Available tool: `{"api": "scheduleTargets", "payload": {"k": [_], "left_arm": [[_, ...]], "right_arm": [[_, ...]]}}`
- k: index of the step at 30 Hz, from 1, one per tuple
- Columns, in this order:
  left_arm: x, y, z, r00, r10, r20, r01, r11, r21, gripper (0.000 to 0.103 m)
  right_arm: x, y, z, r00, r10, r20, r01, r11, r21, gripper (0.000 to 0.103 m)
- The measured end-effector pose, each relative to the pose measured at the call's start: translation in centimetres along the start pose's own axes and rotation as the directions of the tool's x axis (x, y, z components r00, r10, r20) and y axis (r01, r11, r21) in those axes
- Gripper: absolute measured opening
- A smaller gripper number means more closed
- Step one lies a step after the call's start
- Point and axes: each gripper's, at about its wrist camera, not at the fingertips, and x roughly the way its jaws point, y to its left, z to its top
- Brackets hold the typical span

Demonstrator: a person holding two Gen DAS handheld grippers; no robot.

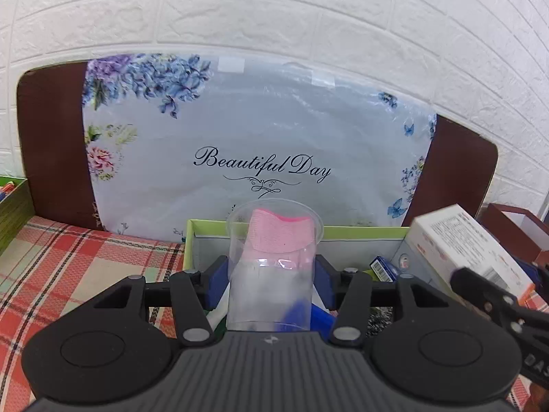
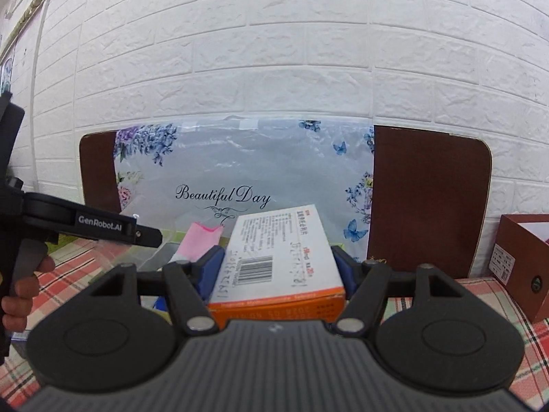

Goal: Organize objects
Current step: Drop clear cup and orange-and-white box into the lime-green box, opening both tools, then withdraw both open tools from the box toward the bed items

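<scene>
Carrying is judged to be the step in hand, with both loads lifted above the plaid cloth (image 1: 85, 250) before the floral bag (image 1: 260, 130) that leans on the white brick wall. A green-rimmed tray (image 1: 360, 231) lies just beyond the left load, and a brown box (image 2: 521, 261) is seen at the far right. A white and orange carton (image 2: 278, 257) is clamped between the blue pads of the right gripper (image 2: 278, 267), barcode uppermost. A clear plastic cup (image 1: 272, 264) holding a pink cloth (image 1: 281, 231) is squeezed upright by the left gripper (image 1: 272, 283). Next, a resting place has to be chosen for each, perhaps the tray; the cup is best kept upright and lowered gently, since its thin wall may buckle.
</scene>
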Motion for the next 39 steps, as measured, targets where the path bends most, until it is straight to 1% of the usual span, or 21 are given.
{"api": "scheduleTargets", "payload": {"k": [1, 3, 5, 6, 7, 8, 9, 10, 12, 13, 15, 17, 19, 23, 27, 30, 32, 36, 39], "left_arm": [[0.4, 0.1, 0.1, 1.0, 0.001, -0.002, -0.001, 1.0, -0.003, 0.056], [1.5, 0.2, -0.1, 1.0, 0.01, 0.003, -0.01, 1.0, -0.006, 0.061], [2.2, 0.5, -0.6, 1.0, 0.004, -0.016, -0.004, 1.0, -0.007, 0.083], [2.3, 0.7, -0.9, 1.0, 0.018, -0.023, -0.019, 1.0, -0.015, 0.085], [2.2, 0.9, -1.3, 0.999, 0.04, -0.026, -0.041, 0.999, -0.028, 0.085], [2.0, 1.2, -1.6, 0.999, 0.043, -0.025, -0.044, 0.998, -0.035, 0.085], [1.5, 1.4, -1.9, 1.0, 0.023, -0.013, -0.024, 0.999, -0.04, 0.085], [0.8, 1.5, -2.2, 1.0, 0.018, 0.006, -0.018, 0.999, -0.047, 0.085], [-0.2, 1.3, -2.5, 0.999, 0.025, 0.024, -0.024, 0.999, -0.047, 0.088], [-0.7, 1.1, -2.5, 0.999, 0.027, 0.029, -0.026, 0.999, -0.037, 0.088], [-1.9, 0.5, -2.6, 0.998, 0.032, 0.045, -0.032, 0.999, -0.01, 0.088], [-3.5, 0.1, -2.6, 0.996, 0.046, 0.07, -0.047, 0.999, 0.009, 0.088], [-5.1, -0.1, -2.8, 0.994, 0.043, 0.096, -0.045, 0.999, 0.016, 0.089], [-8.3, -0.2, -3.6, 0.994, 0.023, 0.109, -0.022, 1.0, -0.01, 0.09], [-11.2, -0.5, -5.5, 0.995, 0.013, 0.102, -0.01, 1.0, -0.027, 0.09], [-12.9, -0.7, -7.7, 0.997, 0.03, 0.068, -0.028, 0.999, -0.026, 0.09], [-13.8, -0.6, -9.5, 0.998, 0.047, 0.039, -0.046, 0.998, -0.039, 0.09], [-15.0, -0.1, -13.4, 0.998, 0.067, -0.008, -0.068, 0.995, -0.079, 0.09], [-14.9, 0.2, -15.2, 0.992, 0.116, -0.056, -0.12, 0.991, -0.064, 0.09]], "right_arm": [[0.9, 0.0, 0.1, 1.0, -0.007, 0.002, 0.007, 1.0, -0.005, 0.066], [2.9, -0.2, 0.0, 1.0, -0.012, -0.003, 0.012, 1.0, -0.012, 0.066], [4.8, -0.3, -0.5, 1.0, 0.001, -0.015, -0.001, 1.0, -0.001, 0.068], [5.8, -0.4, -0.9, 1.0, 0.007, -0.031, -0.006, 1.0, 0.001, 0.079], [6.6, -0.4, -1.5, 0.998, 0.005, -0.062, -0.004, 1.0, 0.004, 0.088], [6.8, -0.4, -2.1, 0.997, -0.01, -0.079, 0.011, 1.0, 0.008, 0.088], [6.6, -0.5, -2.6, 0.997, -0.017, -0.079, 0.018, 1.0, 0.011, 0.09], [6.1, -0.7, -3.0, 0.998, -0.011, -0.067, 0.012, 1.0, 0.015, 0.096], [4.9, -0.9, -3.6, 0.999, -0.018, -0.04, 0.019, 1.0, 0.024, 0.102], [4.2, -0.9, -3.6, 0.999, -0.024, -0.027, 0.025, 0.999, 0.028, 0.103], [3.1, -1.0, -3.4, 0.999, -0.024, -0.028, 0.025, 0.999, 0.037, 0.103], [1.8, -0.9, -2.7, 0.999, -0.019, -0.029, 0.021, 0.998, 0.053, 0.103], [0.0, -0.7, -1.9, 1.0, -0.02, -0.009, 0.02, 0.997, 0.07, 0.103], [-4.0, 0.2, -1.1, 0.999, -0.017, 0.032, 0.014, 0.996, 0.092, 0.103], [-7.5, 1.8, -2.1, 0.999, -0.027, 0.03, 0.024, 0.997, 0.077, 0.103], [-9.3, 2.8, -3.9, 0.998, -0.056, 0.0, 0.056, 0.996, 0.072, 0.103], [-10.1, 3.4, -5.4, 0.998, -0.059, -0.039, 0.062, 0.994, 0.085, 0.103], [-10.4, 4.1, -8.5, 0.989, -0.085, -0.124, 0.1, 0.988, 0.12, 0.103], [-9.9, 4.8, -10.3, 0.977, -0.099, -0.191, 0.126, 0.983, 0.136, 0.103]]}}
